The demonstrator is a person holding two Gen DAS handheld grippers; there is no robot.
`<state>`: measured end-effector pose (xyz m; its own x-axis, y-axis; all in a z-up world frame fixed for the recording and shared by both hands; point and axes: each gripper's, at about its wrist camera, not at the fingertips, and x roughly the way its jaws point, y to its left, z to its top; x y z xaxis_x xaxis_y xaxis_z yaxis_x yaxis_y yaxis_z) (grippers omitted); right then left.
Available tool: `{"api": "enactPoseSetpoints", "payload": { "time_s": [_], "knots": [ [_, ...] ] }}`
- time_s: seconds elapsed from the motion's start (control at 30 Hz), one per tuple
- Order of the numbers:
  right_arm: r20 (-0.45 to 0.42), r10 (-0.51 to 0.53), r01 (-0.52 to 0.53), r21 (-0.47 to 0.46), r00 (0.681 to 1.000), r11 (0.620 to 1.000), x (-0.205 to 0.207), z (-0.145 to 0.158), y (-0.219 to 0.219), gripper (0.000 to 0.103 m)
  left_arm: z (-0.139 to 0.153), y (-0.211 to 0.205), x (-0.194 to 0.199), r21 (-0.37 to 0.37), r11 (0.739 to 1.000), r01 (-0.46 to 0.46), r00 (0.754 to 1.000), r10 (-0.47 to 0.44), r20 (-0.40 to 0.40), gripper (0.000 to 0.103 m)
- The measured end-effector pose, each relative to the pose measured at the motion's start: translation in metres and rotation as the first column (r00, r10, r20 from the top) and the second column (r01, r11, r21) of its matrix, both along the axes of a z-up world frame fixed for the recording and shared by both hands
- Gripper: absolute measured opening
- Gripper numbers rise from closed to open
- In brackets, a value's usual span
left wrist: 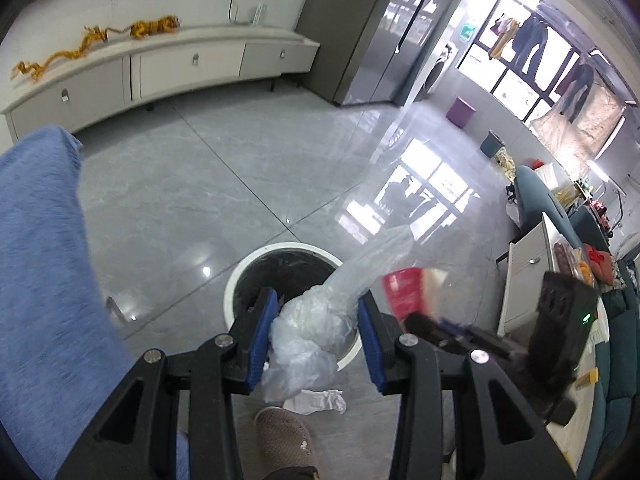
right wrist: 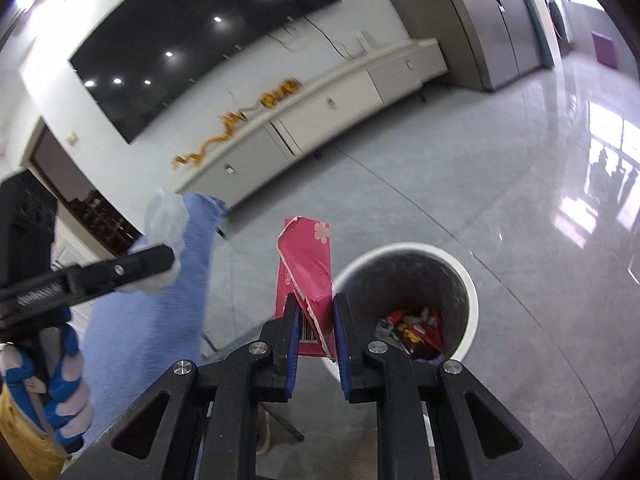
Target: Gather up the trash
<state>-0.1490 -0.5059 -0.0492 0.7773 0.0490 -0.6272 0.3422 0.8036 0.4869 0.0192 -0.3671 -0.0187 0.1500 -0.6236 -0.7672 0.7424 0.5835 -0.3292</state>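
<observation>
My left gripper (left wrist: 318,304) is shut on a crumpled clear plastic bag (left wrist: 308,332), which hangs over the near rim of a white waste bin (left wrist: 256,256) with a dark liner. My right gripper (right wrist: 316,304) is shut on the lower end of a flattened pink-red carton (right wrist: 306,256), held upright just left of the same bin (right wrist: 400,246), which has wrappers at its bottom. The right wrist view shows the left gripper (right wrist: 168,256) at far left with the bag (right wrist: 166,220), held by a gloved hand (right wrist: 60,400). The carton (left wrist: 402,292) also appears right of the bag.
A crumpled white tissue (left wrist: 320,400) lies on the grey tile floor beside a person's slipper (left wrist: 280,436). Blue cloth (left wrist: 40,260) fills the left side. A long white cabinet (left wrist: 180,60) runs along the far wall. A white low table (left wrist: 528,272) stands at right.
</observation>
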Motion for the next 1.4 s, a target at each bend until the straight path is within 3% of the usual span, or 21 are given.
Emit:
{"api": "enactPoseSetpoints", "payload": {
  "time_s": [0.13, 0.2, 0.3, 0.33, 0.47, 0.67, 1.0, 1.17, 1.3, 1.4],
  "knots": [
    [-0.064, -0.018, 0.019, 0.021, 0.998, 1.000, 0.018, -0.026, -0.017, 0.020, -0.019, -0.030, 0.014, 0.007, 1.000, -0.014, 0.999, 0.014, -0.036, 0.040],
    [-0.084, -0.021, 0.024, 0.029, 0.996, 0.999, 0.025, -0.034, -0.022, 0.022, -0.026, -0.040, 0.021, 0.007, 1.000, -0.013, 0.998, 0.014, -0.056, 0.052],
    [-0.131, -0.032, 0.036, 0.026, 0.991, 0.999, 0.038, -0.045, -0.031, 0.036, -0.039, -0.051, 0.032, -0.005, 1.000, -0.026, 0.995, 0.025, -0.097, 0.070],
    [-0.139, -0.036, 0.039, 0.025, 0.990, 0.999, 0.040, -0.048, -0.033, 0.040, -0.042, -0.054, 0.035, -0.008, 0.999, -0.032, 0.993, 0.031, -0.115, 0.070],
    [-0.180, -0.056, 0.060, 0.020, 0.982, 0.998, 0.043, -0.055, -0.041, 0.041, -0.047, -0.057, 0.030, 0.005, 0.999, -0.037, 0.993, 0.038, -0.113, 0.071],
    [-0.178, -0.085, 0.092, 0.027, 0.980, 0.995, 0.025, -0.048, -0.039, 0.043, -0.031, -0.033, 0.022, 0.009, 0.998, -0.062, 0.995, 0.063, -0.072, 0.071],
    [-0.123, -0.132, 0.121, -0.089, 0.984, 0.989, 0.011, 0.007, -0.010, 0.050, 0.022, 0.028, 0.002, 0.001, 0.987, -0.164, 0.982, 0.163, 0.094, 0.072],
    [-0.067, -0.137, 0.119, -0.229, 0.988, 0.966, 0.009, 0.054, 0.033, 0.060, 0.044, 0.089, -0.005, -0.030, 0.961, -0.275, 0.943, 0.276, 0.185, 0.076],
    [0.002, -0.123, 0.117, -0.327, 0.992, 0.938, 0.009, 0.092, 0.076, 0.070, 0.058, 0.147, -0.009, -0.044, 0.929, -0.368, 0.894, 0.367, 0.257, 0.076],
    [0.057, -0.086, 0.101, -0.392, 0.995, 0.914, 0.009, 0.118, 0.113, 0.076, 0.070, 0.190, -0.018, -0.052, 0.902, -0.428, 0.839, 0.419, 0.347, 0.076]
  ]
}}
